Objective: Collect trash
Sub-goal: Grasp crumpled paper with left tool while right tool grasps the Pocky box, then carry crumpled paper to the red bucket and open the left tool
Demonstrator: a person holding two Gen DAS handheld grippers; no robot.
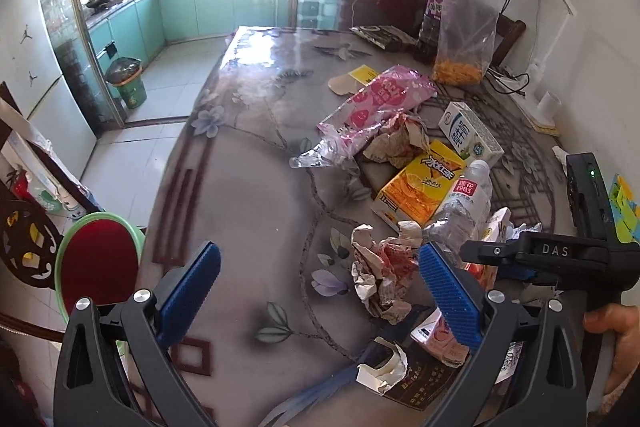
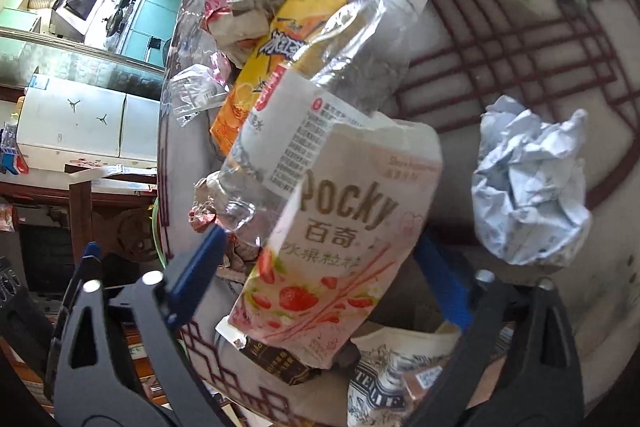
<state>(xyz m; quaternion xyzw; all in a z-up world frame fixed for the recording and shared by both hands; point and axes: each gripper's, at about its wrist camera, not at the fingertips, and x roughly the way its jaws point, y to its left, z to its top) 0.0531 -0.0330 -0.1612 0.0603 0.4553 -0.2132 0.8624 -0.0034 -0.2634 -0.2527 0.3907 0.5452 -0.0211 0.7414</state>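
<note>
My left gripper (image 1: 320, 287) hangs open over the flowered table (image 1: 248, 211). A crumpled red-and-white paper ball (image 1: 380, 275) lies between its blue pads, close to the right one and not touched. My right gripper (image 2: 320, 275) points down at a pink Pocky box (image 2: 340, 247). The box lies between its jaws with a gap on each side, so it is open. A clear plastic bottle (image 2: 352, 39) rests on the box's far end, beside a yellow drink carton (image 2: 280, 39). A pale blue paper ball (image 2: 528, 183) lies to the right.
A pink wrapper (image 1: 380, 107), a white milk carton (image 1: 468, 131) and a bag of orange snacks (image 1: 464, 39) lie further back. A green lined bin (image 1: 126, 83) stands on the kitchen floor. A red stool (image 1: 98, 259) sits by the table's left edge.
</note>
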